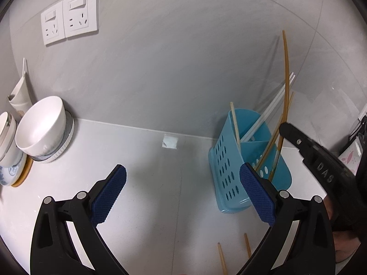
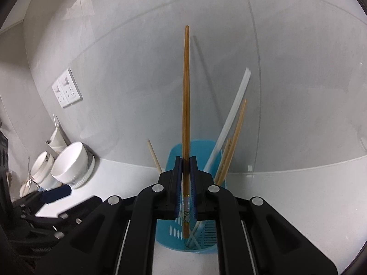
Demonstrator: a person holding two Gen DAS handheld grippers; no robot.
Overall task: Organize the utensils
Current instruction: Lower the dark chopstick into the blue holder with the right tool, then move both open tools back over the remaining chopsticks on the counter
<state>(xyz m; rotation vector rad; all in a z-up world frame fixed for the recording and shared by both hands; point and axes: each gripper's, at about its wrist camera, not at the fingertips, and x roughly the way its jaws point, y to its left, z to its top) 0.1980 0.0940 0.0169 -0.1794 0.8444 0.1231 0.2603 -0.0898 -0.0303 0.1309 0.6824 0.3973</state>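
Above the blue holder (image 2: 197,151) on the white table (image 1: 146,160), the right claw (image 2: 186,160) is clamped tight on a brown chopstick (image 2: 186,96), which stands upright with its lower tip inside the holder. More brown and white chopsticks lean in the holder's compartments. The left claw (image 1: 183,176) hangs wide open with nothing between its blue pads (image 1: 110,194), just left of the holder. Two brown chopsticks (image 1: 222,259) lie on the table near it. White bowls (image 1: 41,126) sit stacked by the wall at the left.

Bare counter (image 1: 146,160) lies open — bowls (image 1: 41,126) left, blue holder (image 1: 231,160) right.
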